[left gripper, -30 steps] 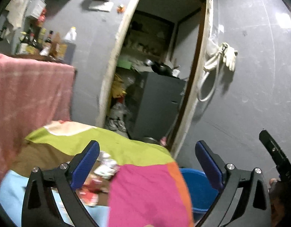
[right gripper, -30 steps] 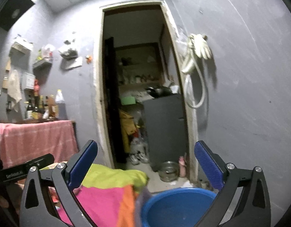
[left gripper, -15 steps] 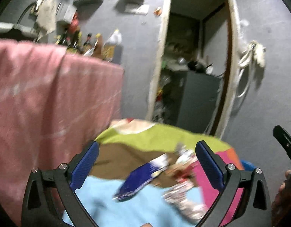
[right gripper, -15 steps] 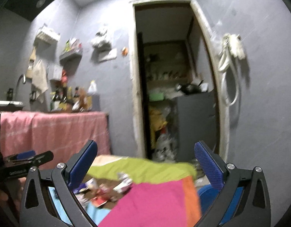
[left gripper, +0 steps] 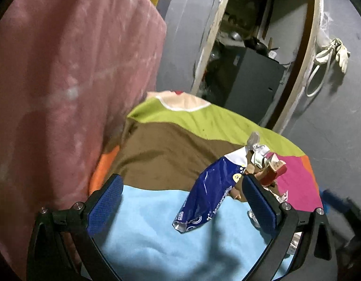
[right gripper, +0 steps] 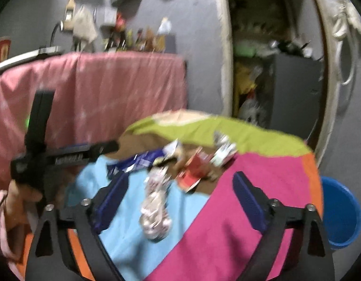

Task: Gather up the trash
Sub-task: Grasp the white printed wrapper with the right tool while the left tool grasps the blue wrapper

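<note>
Trash lies on a table under a patchwork cloth (left gripper: 166, 149). A blue snack bag (left gripper: 211, 192) lies on the light-blue and brown patches, with crumpled wrappers and a red carton (left gripper: 272, 171) behind it. My left gripper (left gripper: 180, 201) is open above the cloth, its right finger beside the bag. In the right wrist view a silver crumpled wrapper (right gripper: 156, 206), the red carton (right gripper: 194, 168) and the blue bag (right gripper: 138, 161) show, blurred. My right gripper (right gripper: 178, 201) is open above the silver wrapper. The left gripper's body (right gripper: 51, 157) shows at the left.
A blue bucket (right gripper: 340, 213) stands on the floor right of the table. A pink cloth-covered counter (left gripper: 63, 70) rises close at the left. A doorway (left gripper: 255, 42) with a grey cabinet (left gripper: 250, 79) is behind the table. Bottles (right gripper: 138, 39) stand on the counter.
Both grippers have tilted down and moved left over the table. The trash pile has come into close view between the fingers. Both stay open.
</note>
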`<state>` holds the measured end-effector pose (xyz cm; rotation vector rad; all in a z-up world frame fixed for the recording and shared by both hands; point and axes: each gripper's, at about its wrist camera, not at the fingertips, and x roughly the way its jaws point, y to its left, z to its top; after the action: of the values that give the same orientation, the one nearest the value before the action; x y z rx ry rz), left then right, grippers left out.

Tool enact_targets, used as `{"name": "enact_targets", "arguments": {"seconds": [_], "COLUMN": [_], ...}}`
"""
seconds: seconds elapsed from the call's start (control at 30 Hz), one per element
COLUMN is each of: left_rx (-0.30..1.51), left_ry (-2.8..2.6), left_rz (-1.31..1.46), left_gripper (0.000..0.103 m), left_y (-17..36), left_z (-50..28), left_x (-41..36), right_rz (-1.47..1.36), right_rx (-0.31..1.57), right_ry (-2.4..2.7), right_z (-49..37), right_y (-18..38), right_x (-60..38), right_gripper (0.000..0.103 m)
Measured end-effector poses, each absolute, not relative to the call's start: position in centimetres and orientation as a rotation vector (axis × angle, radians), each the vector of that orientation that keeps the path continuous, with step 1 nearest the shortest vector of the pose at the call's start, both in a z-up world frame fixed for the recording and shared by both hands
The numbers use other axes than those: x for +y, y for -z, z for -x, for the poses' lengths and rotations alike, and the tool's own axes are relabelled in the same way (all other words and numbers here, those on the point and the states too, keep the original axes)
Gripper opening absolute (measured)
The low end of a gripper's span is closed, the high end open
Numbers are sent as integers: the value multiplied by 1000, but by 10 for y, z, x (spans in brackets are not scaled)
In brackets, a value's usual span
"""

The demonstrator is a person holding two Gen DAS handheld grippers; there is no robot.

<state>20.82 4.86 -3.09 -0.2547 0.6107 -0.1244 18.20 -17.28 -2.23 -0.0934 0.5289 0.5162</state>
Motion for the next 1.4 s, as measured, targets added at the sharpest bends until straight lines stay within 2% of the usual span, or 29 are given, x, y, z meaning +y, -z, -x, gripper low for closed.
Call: {"name": "enact_targets", "arguments": {"seconds": [0.03,0.13,0.2,0.27,0.33,0.37,0.43,0.5,0.77,0.97,1.33,1.4], "left_rx": [628,680,709,735,755,760,778,793,824,816,566,513], "left_ry": [141,185,219,246,264,270,281,291,263,208,169,177], "left_rz": [260,269,267,258,254,255,253,245,220,308,305,288], "left_gripper": [96,82,73,68,63,62,55,42,25,20,18,15], "left_y": [32,34,37,39,42,43,45,45,48,42,-5,-16], "left_z": [-212,-225,-232,-237,-242,-245,-250,-251,-239,-215,-153,-149], "left_x": [49,46,42,37,35,34,32,30,25,30,-3,-16], "right_rz": [99,118,136,145,138,131,112,102,64,18,-33,-28], "right_rx": [560,656,709,738,756,760,761,759,688,625,373,304], "right_ry": [-529,-566,-577,-580,-582,-577,-579,-578,-557,-582,-534,-492], "right_z": [-186,-197,-204,-208,-212,-212,-213,-213,-204,-196,-159,-151], "right_y": [27,40,48,54,59,60,60,60,50,41,5,-6], "right_x": [-169,-158,-151,-147,-146,-147,-150,-151,-162,-173,-213,-224], "right_gripper": [78,65,52,47,39,31,25,21,17,17,17,17]}}
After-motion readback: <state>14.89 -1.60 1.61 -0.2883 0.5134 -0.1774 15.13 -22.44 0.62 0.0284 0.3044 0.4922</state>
